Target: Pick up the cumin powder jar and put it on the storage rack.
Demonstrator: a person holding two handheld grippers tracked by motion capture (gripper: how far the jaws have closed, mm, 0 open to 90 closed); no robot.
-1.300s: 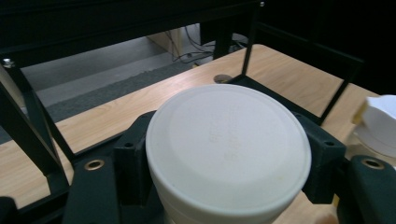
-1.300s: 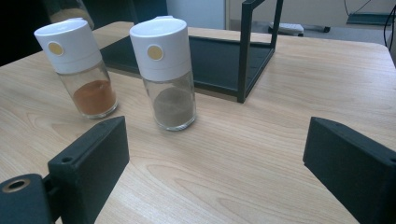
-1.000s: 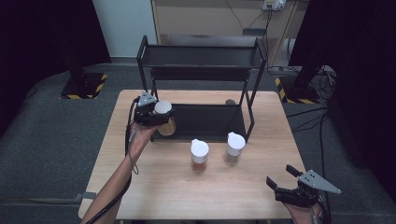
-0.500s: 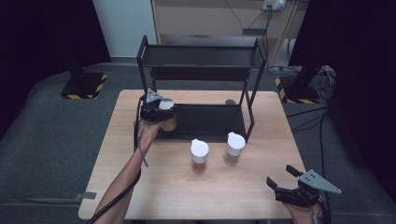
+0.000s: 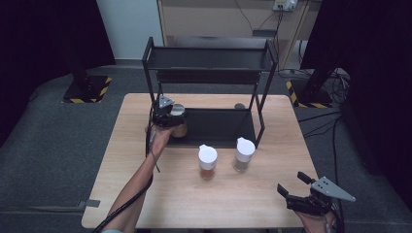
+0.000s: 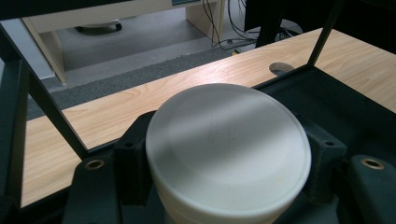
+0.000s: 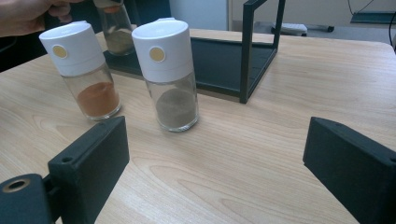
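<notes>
My left gripper (image 5: 175, 113) is shut on the white cap (image 6: 229, 149) of a glass spice jar (image 5: 180, 130), at the front left corner of the black rack's lower shelf (image 5: 218, 127). I cannot tell whether the jar rests on the shelf. Two more white-capped jars stand on the table in front of the rack: one with orange powder (image 5: 207, 162) (image 7: 83, 70) and one with grey powder (image 5: 244, 154) (image 7: 170, 74). My right gripper (image 5: 293, 183) (image 7: 215, 154) is open near the table's front right corner, facing those two jars with nothing between its jaws.
The two-tier black metal rack (image 5: 209, 58) stands at the back of the wooden table (image 5: 145, 204). A round cable hole (image 5: 239, 106) lies in the tabletop behind the lower shelf. Bare wood runs along the table's left and front.
My left gripper has carried its jar to the right and down, closer over the rack's lower shelf. My right gripper has stayed where it was.
</notes>
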